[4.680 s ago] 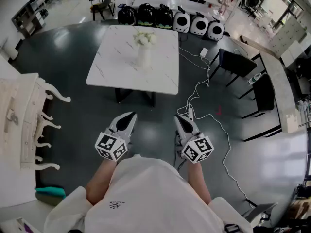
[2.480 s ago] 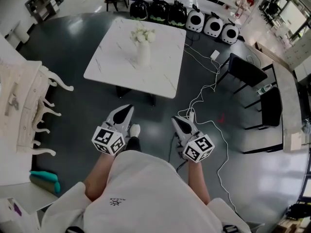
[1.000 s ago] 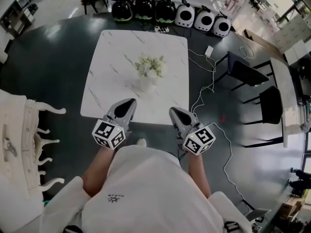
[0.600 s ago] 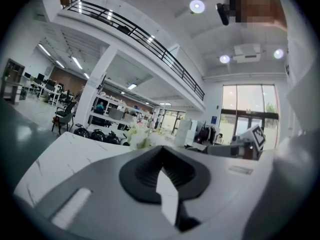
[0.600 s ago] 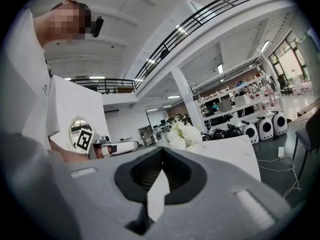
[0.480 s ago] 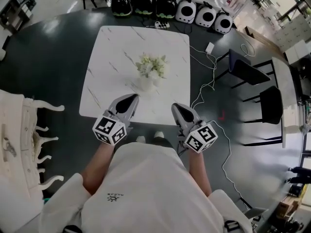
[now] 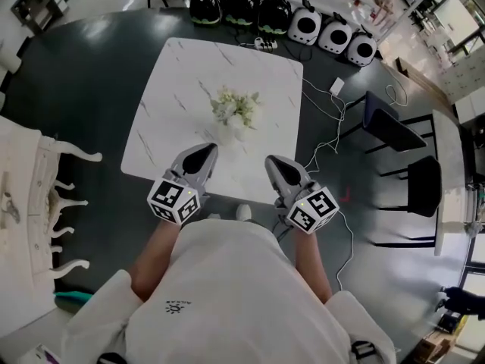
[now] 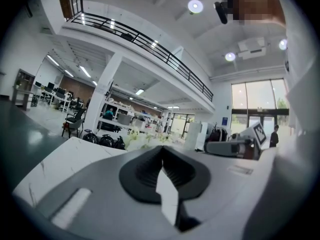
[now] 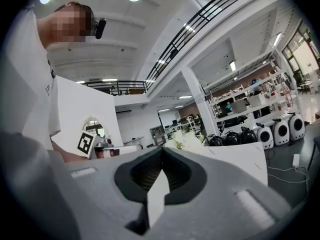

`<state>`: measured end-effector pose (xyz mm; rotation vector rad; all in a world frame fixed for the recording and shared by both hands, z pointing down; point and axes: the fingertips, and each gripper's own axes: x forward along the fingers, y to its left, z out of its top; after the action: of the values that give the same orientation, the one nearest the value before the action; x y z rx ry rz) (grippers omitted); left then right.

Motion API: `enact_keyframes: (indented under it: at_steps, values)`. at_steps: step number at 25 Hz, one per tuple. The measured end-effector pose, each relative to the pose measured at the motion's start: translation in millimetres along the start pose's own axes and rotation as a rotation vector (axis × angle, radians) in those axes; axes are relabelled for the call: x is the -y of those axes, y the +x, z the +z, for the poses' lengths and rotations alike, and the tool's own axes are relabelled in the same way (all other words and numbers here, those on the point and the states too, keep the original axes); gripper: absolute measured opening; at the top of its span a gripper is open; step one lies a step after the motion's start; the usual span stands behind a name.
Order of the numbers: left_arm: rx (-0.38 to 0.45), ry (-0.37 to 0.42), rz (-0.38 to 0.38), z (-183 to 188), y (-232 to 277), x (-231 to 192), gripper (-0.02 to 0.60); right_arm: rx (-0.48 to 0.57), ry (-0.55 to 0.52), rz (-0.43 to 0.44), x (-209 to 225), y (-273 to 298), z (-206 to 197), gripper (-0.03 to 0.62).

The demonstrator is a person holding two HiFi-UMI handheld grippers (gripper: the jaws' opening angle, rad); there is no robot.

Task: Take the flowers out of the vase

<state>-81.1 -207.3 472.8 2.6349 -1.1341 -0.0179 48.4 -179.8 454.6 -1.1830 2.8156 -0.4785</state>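
Note:
A bunch of white flowers stands in a white vase near the middle of a white marble table. Both of my grippers are held level just over the table's near edge, short of the vase. In the head view the left gripper is shut and empty, below and left of the vase. Below and right of it is the right gripper, also shut and empty. The left gripper view shows the flowers far beyond its shut tips. The flowers also show past the right gripper's tips.
A row of black and white pet carriers lines the floor beyond the table. Black chairs and white cables lie to the right. A white carved furniture piece stands at the left. My shoe shows under the table's edge.
The table and vase have come nearer in the view. Both grippers, still shut, have moved forward from over the dark floor to over the table's near edge.

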Motion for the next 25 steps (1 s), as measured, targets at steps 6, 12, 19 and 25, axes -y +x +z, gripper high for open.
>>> enact_keyframes:
  at_steps: [6,12,19,25]
  values:
    - [-0.018,0.026,0.049,-8.4,16.0,-6.1,-0.009,-0.014,-0.048,0.041,18.1,8.8,10.0,0.0]
    - [-0.06,0.047,0.079,-25.9,30.4,-12.1,0.058,-0.013,-0.05,0.072,23.3,17.5,15.3,0.0]
    - [-0.172,0.148,0.085,-57.6,50.3,-16.6,0.309,-0.021,-0.041,0.064,39.7,10.8,9.7,0.0]
    - [-0.187,0.176,0.12,-64.2,68.0,-23.6,0.431,-0.024,-0.034,0.045,46.0,4.8,10.1,0.0]
